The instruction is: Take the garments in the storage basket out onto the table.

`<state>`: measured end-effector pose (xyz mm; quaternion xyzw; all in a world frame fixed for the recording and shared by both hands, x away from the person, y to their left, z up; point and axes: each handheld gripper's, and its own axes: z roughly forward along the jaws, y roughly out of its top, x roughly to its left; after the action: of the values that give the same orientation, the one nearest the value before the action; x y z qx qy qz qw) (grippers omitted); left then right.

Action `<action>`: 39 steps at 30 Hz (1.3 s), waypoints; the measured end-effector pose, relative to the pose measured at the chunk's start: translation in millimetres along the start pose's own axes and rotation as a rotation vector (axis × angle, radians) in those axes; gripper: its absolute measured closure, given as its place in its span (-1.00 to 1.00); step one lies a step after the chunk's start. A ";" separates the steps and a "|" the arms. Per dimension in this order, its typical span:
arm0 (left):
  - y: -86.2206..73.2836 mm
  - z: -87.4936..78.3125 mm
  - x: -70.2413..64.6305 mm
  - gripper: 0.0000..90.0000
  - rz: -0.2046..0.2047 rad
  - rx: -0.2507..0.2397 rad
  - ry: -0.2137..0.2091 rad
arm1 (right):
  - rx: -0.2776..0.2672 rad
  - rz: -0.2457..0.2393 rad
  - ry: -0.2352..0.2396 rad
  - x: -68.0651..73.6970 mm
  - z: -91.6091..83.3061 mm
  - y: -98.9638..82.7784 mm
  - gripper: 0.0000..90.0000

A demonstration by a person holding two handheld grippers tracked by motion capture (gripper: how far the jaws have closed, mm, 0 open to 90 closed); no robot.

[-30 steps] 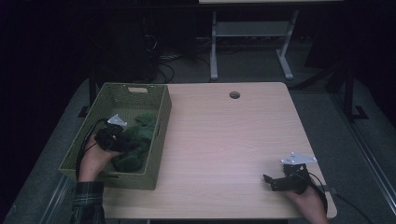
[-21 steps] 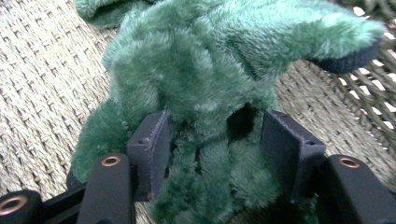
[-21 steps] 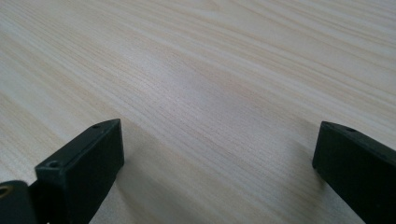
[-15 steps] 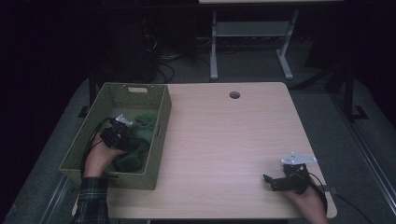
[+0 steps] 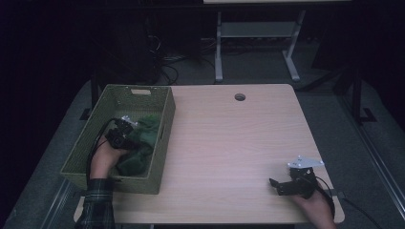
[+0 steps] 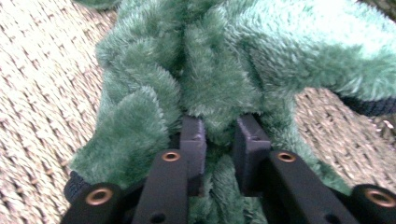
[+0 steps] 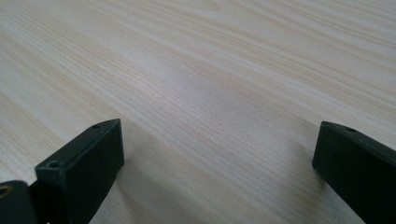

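Pale wooden table [image 5: 229, 143], dark room

Left gripper [image 6: 219, 140] just closing (pinching), right gripper [image 7: 215, 154] wide apart.

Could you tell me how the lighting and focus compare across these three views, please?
High view: dim and underexposed, the floor around the table nearly black, the green basket murky. Left gripper view: bright, the green plush fabric soft and slightly blurred close up, pinched in the left claw. Right gripper view: evenly lit wood grain, the open right claw casting soft shadows.
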<state>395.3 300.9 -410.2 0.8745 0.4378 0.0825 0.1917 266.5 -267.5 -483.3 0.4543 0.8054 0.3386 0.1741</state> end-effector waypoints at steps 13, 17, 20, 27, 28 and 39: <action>-7.1 -27.9 3.5 0.82 -0.055 -0.163 -0.070 | 0.000 0.000 0.000 0.0 0.0 0.0 -0.96; -10.6 -39.4 4.6 0.82 -0.056 -0.232 -0.094 | 0.000 0.000 0.000 0.0 0.0 0.0 -0.96; -13.4 -47.3 5.3 0.82 -0.060 -0.297 -0.119 | 0.000 0.000 0.000 0.0 0.0 0.0 -0.96; -17.6 -61.4 5.2 0.82 -0.061 -0.379 -0.130 | 0.000 0.000 0.000 0.0 0.0 0.0 -0.96; -17.8 -63.2 5.0 0.82 -0.068 -0.396 -0.134 | 0.000 0.000 0.000 0.0 0.0 0.0 -0.96; -13.8 -94.4 1.6 0.83 -0.036 -0.509 -0.152 | 0.000 0.000 0.000 0.0 0.0 0.0 -0.96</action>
<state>356.6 334.5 -329.7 0.7941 0.4027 0.1204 0.4391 266.5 -267.5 -483.2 0.4545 0.8053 0.3387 0.1738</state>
